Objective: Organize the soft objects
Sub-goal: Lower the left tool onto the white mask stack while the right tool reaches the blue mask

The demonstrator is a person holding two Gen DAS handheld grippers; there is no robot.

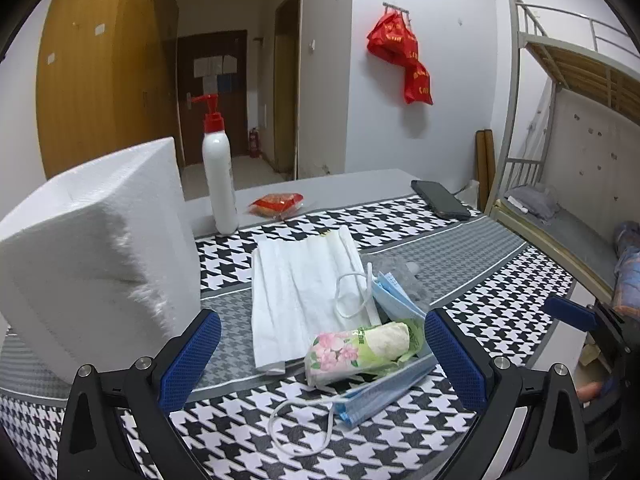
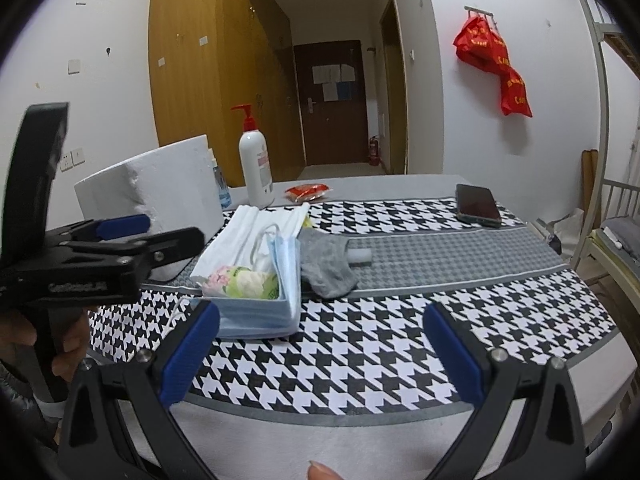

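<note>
A small floral-printed tissue pack in pink and green wrapping [image 1: 360, 350] lies on top of a stack of pale blue pleated face masks [image 2: 260, 312], which rests on the black-and-white houndstooth tablecloth [image 2: 360, 352]. Behind them, partly beneath, is a flat stack of white face masks [image 1: 296, 280] with loose ear loops. The soft things sit heaped together, which suggests they are being gathered into one pile.

The left gripper [image 1: 322, 354] hangs just above this heap, its blue-padded jaws spread wide with the tissue pack between them and nothing clamped; it looks placed either to take the pack or to let it be. The right gripper [image 2: 320, 350] is likewise spread and empty, over bare cloth just to the right of the blue masks.

A crumpled grey sock [image 2: 326, 264] lies touching the blue masks' right side, apparently the next soft item to be tidied, with a short pale tube [image 2: 359, 257] beside it. A white foam block [image 1: 96, 248] stands to the left. Farther back stand a white pump bottle with a red top [image 1: 218, 172], a red snack packet [image 1: 276, 203] and a dark phone [image 1: 440, 199].
</note>
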